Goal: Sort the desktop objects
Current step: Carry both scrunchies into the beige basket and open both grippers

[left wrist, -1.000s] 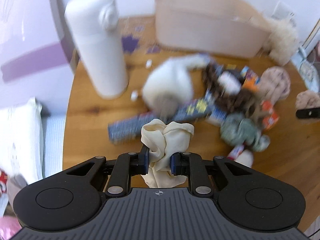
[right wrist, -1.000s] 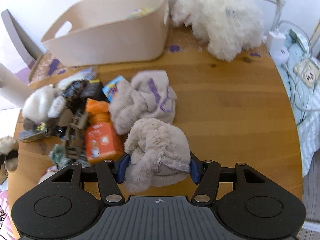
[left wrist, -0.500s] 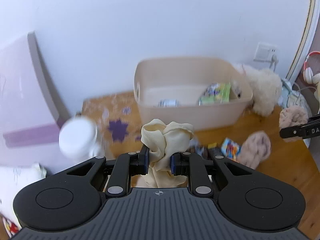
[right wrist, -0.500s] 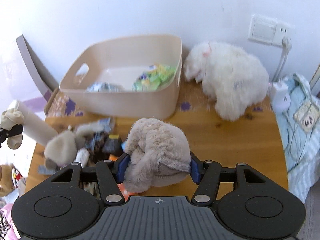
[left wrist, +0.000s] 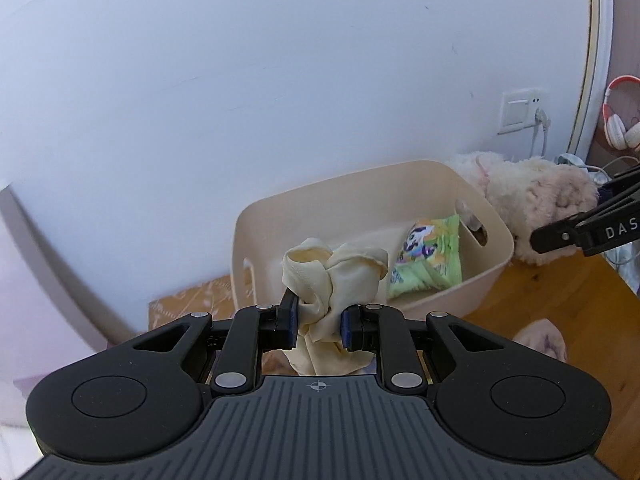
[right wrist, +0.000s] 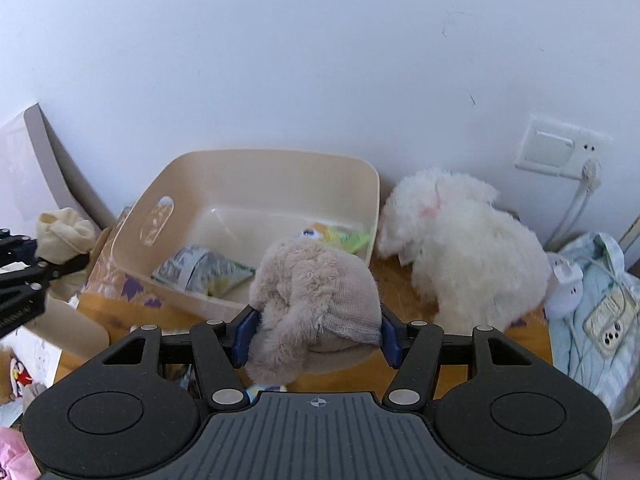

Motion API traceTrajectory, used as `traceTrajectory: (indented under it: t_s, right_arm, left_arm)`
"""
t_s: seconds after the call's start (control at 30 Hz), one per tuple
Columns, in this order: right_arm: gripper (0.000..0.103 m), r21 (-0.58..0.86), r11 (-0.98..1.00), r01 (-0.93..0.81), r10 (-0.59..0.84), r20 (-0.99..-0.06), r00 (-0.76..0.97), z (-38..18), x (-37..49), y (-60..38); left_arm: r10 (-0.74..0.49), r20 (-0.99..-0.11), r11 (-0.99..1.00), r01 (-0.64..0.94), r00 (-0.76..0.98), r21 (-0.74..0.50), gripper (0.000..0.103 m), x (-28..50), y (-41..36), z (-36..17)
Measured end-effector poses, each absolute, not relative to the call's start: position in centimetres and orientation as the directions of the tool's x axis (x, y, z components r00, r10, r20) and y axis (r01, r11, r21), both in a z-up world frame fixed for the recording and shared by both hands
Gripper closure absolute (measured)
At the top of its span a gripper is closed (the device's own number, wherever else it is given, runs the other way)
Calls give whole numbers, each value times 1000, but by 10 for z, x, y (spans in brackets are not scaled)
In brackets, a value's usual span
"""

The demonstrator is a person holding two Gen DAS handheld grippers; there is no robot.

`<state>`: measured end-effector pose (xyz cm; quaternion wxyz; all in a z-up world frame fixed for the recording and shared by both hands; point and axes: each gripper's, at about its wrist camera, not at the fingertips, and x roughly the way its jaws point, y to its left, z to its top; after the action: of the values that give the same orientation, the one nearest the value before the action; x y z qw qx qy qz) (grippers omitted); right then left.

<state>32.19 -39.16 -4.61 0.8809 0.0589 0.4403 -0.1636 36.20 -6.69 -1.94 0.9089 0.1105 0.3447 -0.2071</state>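
Left tool clamped on limp cream cloth, right tool clamped on soft fuzzy sock, both held before the bin; light, squashy, grip mid-bunch.

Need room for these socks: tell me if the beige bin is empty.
Not empty. The beige bin holds a green snack packet and a grey printed packet.

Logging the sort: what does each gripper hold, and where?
Left gripper: cream cloth bundle, pinched mid-bunch. Right gripper: fuzzy beige sock ball, clamped across its sides.
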Motion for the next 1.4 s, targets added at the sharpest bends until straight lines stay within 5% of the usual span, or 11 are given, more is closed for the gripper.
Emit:
traceTrajectory:
  t_s: [0.6, 0.97, 1.03, 1.1, 1.2, 1.4]
  right_arm:
    - [43, -66, 925, 374, -264, -820, 508, -98, 385, -415]
    - [43, -228, 922, 314, -367, -776, 512, -109, 403, -404]
    - [40, -236, 923, 303, -366, -776, 513, -109, 403, -403]
    - [35, -235, 925, 300, -364, -776, 514, -108, 403, -403]
    - [29, -224, 929, 296, -353, -779, 518, -106, 401, -403]
    - [14, -220, 929, 298, -355, -759, 546, -96, 393, -397]
  left_arm:
    - [-160, -777, 943, 326, 609, 61, 83, 445, -103, -72]
    - [-98, -832, 973, 227, 546, 34, 82, 469, -112, -113]
    - [-85, -837, 980, 196, 540, 27, 74, 471, -111, -115]
    - [-86, -842, 985, 174, 532, 10, 49, 471, -109, -117]
    - [-68, -829, 987, 159, 555, 25, 31, 469, -107, -111]
    - [-48, -827, 990, 136, 561, 35, 29, 458, -103, -102]
